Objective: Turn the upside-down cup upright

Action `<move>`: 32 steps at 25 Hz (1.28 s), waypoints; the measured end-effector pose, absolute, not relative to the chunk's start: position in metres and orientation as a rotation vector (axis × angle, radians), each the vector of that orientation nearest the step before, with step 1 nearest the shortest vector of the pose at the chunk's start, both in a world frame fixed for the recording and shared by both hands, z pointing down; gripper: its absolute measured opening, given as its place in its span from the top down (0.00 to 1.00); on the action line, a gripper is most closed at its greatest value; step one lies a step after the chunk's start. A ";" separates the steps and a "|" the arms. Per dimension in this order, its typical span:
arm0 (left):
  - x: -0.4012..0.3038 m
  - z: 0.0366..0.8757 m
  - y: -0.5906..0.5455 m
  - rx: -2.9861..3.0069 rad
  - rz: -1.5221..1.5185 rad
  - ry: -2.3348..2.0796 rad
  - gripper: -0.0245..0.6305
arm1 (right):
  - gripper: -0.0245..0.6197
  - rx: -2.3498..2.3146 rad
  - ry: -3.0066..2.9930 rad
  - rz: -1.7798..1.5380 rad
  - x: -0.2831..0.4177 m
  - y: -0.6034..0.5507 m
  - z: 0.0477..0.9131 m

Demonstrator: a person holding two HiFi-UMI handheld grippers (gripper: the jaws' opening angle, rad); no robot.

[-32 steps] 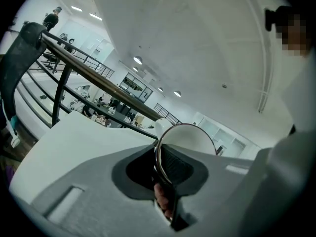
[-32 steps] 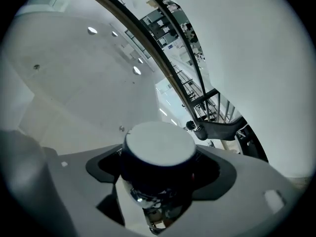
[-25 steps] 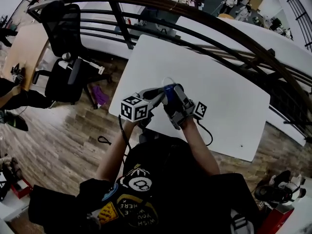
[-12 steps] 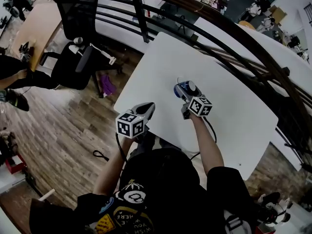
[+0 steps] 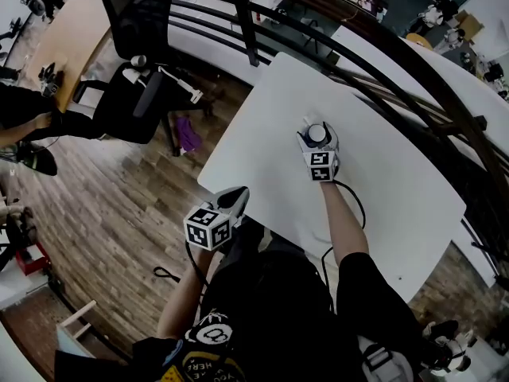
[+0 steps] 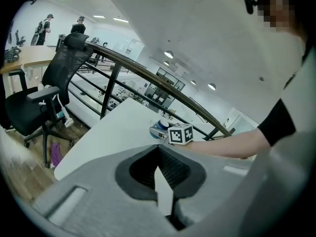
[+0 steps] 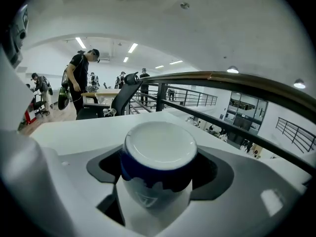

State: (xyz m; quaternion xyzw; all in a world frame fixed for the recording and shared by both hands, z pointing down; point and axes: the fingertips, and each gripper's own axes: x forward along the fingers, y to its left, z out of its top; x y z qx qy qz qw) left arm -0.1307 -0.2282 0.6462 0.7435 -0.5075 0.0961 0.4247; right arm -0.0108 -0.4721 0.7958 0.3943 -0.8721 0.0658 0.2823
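The cup (image 7: 159, 147) is white with a blue band under its rim, and its mouth faces up. My right gripper (image 7: 158, 201) is shut on its lower body, a jaw on each side. In the head view the cup (image 5: 316, 134) sits at the tip of the right gripper (image 5: 318, 146) over the middle of the white table (image 5: 382, 189); whether its base touches the top is hidden. My left gripper (image 5: 236, 198) hangs at the table's near edge, jaws shut and empty (image 6: 164, 181). From there the cup (image 6: 159, 129) shows far ahead.
A dark curved railing (image 5: 382, 46) runs along the table's far side. A black office chair (image 5: 135, 22) stands on the wooden floor to the left. A black cable (image 5: 350, 205) trails from the right gripper across the table. People stand in the background.
Both grippers met at the cup near the body. The left one has let go and drawn back to the near edge. The right one rolled and carried the cup out over the table.
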 end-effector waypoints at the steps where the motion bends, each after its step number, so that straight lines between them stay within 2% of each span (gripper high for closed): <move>1: -0.133 0.648 -0.228 1.857 0.240 -1.264 0.96 | 0.36 1.051 -2.335 0.182 -0.010 -0.471 0.796; 8: -0.124 0.650 -0.225 1.943 0.256 -1.146 0.96 | 0.36 1.231 -2.259 0.461 0.035 -0.400 0.800; 9: -0.121 0.649 -0.226 1.964 0.258 -1.124 0.96 | 0.51 1.242 -2.259 0.511 0.040 -0.380 0.795; 11: -0.113 0.648 -0.228 2.010 0.268 -1.083 0.96 | 0.96 1.230 -2.288 0.606 0.046 -0.337 0.778; 16: -0.087 0.655 -0.230 2.146 0.363 -1.037 0.96 | 0.96 1.319 -2.386 0.771 0.057 -0.256 0.713; 24: -0.014 0.634 -0.183 2.282 0.474 -1.015 0.96 | 0.96 1.360 -2.483 0.792 0.087 -0.171 0.645; 28: 0.018 0.608 -0.146 2.298 0.450 -1.107 0.96 | 0.96 1.329 -2.527 0.743 0.119 -0.130 0.620; 32: 0.067 0.578 -0.080 2.363 0.351 -1.108 0.96 | 0.96 1.221 -2.513 0.882 0.155 -0.076 0.631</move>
